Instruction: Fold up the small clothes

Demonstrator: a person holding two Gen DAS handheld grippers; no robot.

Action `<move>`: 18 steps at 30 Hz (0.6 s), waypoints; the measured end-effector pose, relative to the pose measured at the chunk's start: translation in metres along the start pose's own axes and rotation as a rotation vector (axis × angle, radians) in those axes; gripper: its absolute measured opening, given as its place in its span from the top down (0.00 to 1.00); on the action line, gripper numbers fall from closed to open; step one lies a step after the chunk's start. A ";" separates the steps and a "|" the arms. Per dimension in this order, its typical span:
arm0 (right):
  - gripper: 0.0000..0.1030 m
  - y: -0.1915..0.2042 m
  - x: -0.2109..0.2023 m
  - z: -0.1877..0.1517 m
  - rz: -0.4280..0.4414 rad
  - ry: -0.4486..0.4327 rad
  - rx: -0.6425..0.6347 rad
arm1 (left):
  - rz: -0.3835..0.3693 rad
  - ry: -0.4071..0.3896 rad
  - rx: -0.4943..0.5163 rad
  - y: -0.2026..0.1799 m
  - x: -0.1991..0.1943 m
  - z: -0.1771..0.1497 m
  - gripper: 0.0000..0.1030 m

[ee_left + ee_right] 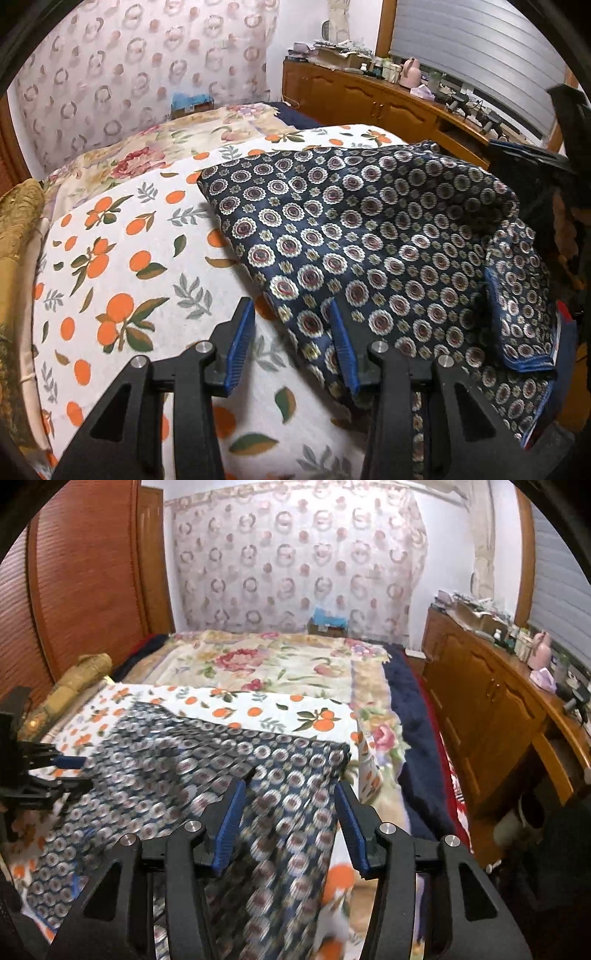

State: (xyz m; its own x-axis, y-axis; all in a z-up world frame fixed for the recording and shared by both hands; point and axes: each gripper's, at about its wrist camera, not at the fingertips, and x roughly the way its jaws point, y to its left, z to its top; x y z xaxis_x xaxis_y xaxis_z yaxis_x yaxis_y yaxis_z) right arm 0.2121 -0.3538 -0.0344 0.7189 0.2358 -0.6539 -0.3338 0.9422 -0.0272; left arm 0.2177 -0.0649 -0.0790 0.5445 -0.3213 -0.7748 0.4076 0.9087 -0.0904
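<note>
A dark navy garment with round flower medallions (369, 240) lies spread on a white cloth printed with oranges (122, 266) on the bed. Its right part is bunched, with a blue-edged hem turned up. My left gripper (291, 343) is open at the garment's near left edge, its right finger over the fabric. In the right wrist view the garment (207, 760) is blurred. My right gripper (290, 827) is open just above its near right part. The left gripper (62, 771) also shows at the far left of that view.
A floral bedspread (288, 664) covers the far bed. A wooden cabinet (480, 709) with clutter on top runs along the right side. A patterned curtain (295, 561) hangs behind. A wooden slatted panel (85, 576) stands left.
</note>
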 end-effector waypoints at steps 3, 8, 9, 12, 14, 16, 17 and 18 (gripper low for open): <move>0.51 -0.007 0.029 0.007 0.014 0.052 -0.016 | 0.000 0.015 0.003 0.001 0.008 0.002 0.60; 0.51 -0.006 0.062 0.005 0.067 0.132 -0.059 | 0.016 -0.005 0.033 -0.004 0.011 0.004 0.59; 0.51 -0.004 0.065 0.004 0.078 0.141 -0.069 | 0.016 -0.014 0.032 -0.004 0.012 0.003 0.58; 0.51 0.007 0.074 0.004 0.123 0.163 -0.098 | 0.017 -0.025 0.035 -0.005 0.012 0.001 0.54; 0.51 0.015 0.076 0.005 0.147 0.167 -0.113 | 0.018 -0.022 0.048 -0.008 0.012 0.001 0.49; 0.51 0.021 0.079 0.007 0.158 0.167 -0.128 | 0.023 -0.020 0.052 -0.009 0.013 0.002 0.47; 0.51 0.023 0.080 0.008 0.165 0.166 -0.132 | 0.021 -0.020 0.049 -0.010 0.013 0.002 0.47; 0.51 0.025 0.082 0.010 0.170 0.168 -0.134 | 0.020 -0.020 0.049 -0.011 0.013 0.002 0.47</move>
State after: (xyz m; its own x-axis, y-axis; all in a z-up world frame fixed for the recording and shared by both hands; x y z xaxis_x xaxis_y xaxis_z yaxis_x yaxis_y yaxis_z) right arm 0.2684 -0.3088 -0.0812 0.5385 0.3344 -0.7734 -0.5269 0.8500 0.0007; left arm 0.2217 -0.0793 -0.0869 0.5669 -0.3088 -0.7637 0.4314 0.9011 -0.0442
